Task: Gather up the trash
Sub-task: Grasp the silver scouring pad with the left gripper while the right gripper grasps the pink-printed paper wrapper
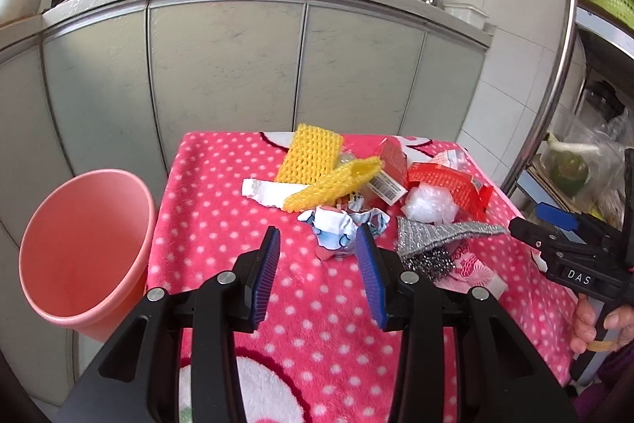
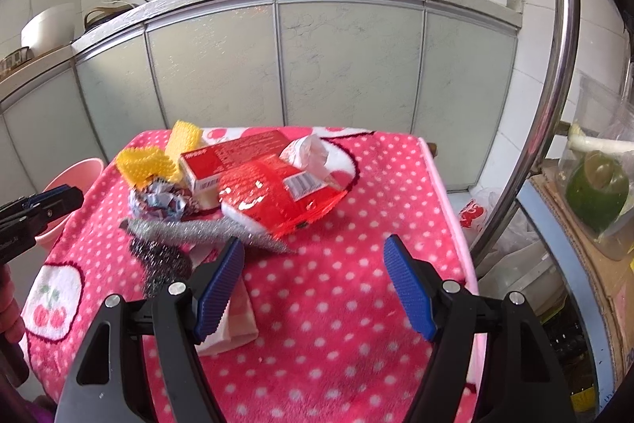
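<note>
The pink bin [image 1: 85, 252] sits at left of frame, off the surface [image 1: 222, 224] edge — a light scrap could flutter past its rim. My left tool [image 1: 317, 244] gapes empty before the crumpled wrapper [image 1: 337, 230], mid-frame, no clear long axis; my right tool [image 2: 313, 264] — wide, empty.

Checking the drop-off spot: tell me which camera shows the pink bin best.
The left wrist view: the pink bin shows its whole open rim and inside, beside the table's left edge. The right wrist view catches only a sliver of it behind the left gripper.
</note>
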Available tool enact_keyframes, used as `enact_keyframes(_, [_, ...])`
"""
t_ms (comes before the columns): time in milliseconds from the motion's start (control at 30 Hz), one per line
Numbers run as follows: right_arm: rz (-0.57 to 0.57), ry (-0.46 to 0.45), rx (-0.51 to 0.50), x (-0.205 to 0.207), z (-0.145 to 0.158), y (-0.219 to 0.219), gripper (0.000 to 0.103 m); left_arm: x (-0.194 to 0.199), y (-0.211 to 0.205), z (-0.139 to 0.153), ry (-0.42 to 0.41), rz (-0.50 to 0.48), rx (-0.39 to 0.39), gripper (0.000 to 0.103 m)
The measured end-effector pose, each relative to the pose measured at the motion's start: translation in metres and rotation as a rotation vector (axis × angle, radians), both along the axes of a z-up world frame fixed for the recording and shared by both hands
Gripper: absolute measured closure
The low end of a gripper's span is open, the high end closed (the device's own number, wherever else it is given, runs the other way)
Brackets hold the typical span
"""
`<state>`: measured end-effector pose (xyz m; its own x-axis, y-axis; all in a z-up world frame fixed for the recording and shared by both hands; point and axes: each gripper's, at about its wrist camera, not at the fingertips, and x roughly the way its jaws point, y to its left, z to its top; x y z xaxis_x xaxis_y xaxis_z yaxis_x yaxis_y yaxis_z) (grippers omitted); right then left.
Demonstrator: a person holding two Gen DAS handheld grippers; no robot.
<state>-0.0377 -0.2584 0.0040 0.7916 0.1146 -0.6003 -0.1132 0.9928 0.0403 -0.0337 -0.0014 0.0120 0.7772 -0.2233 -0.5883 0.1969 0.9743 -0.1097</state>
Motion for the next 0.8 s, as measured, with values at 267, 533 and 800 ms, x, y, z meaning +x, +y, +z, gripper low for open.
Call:
enact_keyframes(267, [0.070, 0.031, 0.002, -0.007, -0.011, 0.009, 0.035, 0.001, -0.008, -0.002, 0.020, -0.071, -0.021, 0.063])
enact_keyframes(533, [0.174, 0.086, 0.022, -0.005, -0.022, 0.025, 0.041, -0.009, -0.042, 0.002, -0.012, -0.256, 0.011, 0.063])
enact_keyframes(800, [0.217, 0.135, 0.044, -0.001, -0.030, 0.030, 0.052, -0.003, -0.087, -0.001, -0.063, -0.373, 0.160, 0.063])
